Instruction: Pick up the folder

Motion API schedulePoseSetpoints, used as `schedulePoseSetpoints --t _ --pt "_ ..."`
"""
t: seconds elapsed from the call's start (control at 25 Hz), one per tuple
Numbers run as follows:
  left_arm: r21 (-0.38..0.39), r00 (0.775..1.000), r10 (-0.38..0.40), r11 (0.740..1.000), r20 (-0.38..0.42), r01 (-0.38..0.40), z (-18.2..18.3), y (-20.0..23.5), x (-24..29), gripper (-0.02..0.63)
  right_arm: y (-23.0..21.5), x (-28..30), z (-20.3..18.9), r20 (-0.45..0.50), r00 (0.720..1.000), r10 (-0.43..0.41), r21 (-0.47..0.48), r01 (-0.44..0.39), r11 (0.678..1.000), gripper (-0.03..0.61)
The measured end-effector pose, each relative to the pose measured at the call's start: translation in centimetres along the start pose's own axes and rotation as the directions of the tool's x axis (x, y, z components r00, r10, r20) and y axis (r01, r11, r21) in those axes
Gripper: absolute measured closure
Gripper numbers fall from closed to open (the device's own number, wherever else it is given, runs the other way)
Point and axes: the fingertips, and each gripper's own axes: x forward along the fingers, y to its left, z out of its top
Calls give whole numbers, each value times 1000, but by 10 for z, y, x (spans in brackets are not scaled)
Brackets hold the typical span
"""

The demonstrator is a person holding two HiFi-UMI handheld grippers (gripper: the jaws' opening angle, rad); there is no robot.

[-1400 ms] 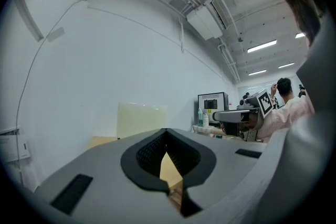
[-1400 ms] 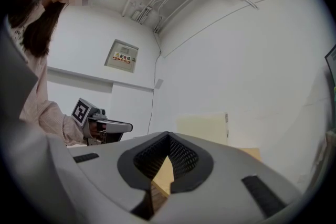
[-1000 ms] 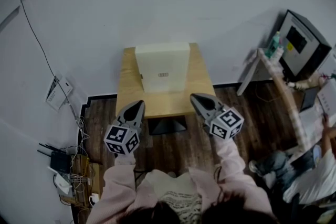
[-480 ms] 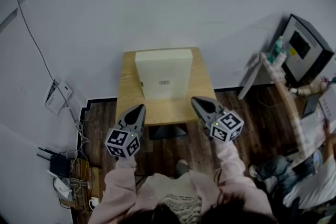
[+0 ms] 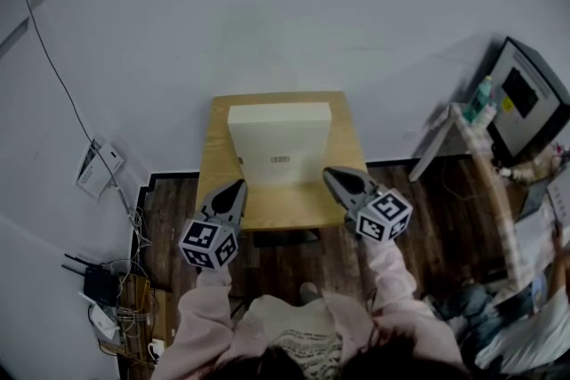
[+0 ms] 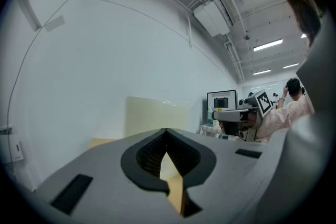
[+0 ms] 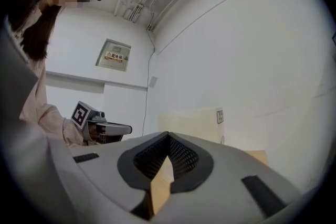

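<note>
Cream folder (image 5: 280, 142), upright at the wall end of the wooden tabletop (image 5: 267, 202), side edges exposed, likely for a two-sided lift; left tool (image 5: 238, 186) and right tool (image 5: 330, 175) closed, empty, level at the near edge, flanking it, apart from it.

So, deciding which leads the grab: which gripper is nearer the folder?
Right, but only narrowly. The right gripper points beside the lower right edge of the folder; the left gripper sits just short of its lower left corner.
</note>
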Motion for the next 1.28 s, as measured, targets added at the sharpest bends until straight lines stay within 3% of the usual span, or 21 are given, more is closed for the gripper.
schedulePoseSetpoints --t 0.84,1.28 --pt "-26 994 85 996 -72 -87 -19 26 51 614 -56 35 -18 -102 991 92 -28 -95 995 578" --pt "-9 990 103 994 -100 -105 -27 54 53 614 -84 41 -33 -175 983 62 -32 -68 997 578"
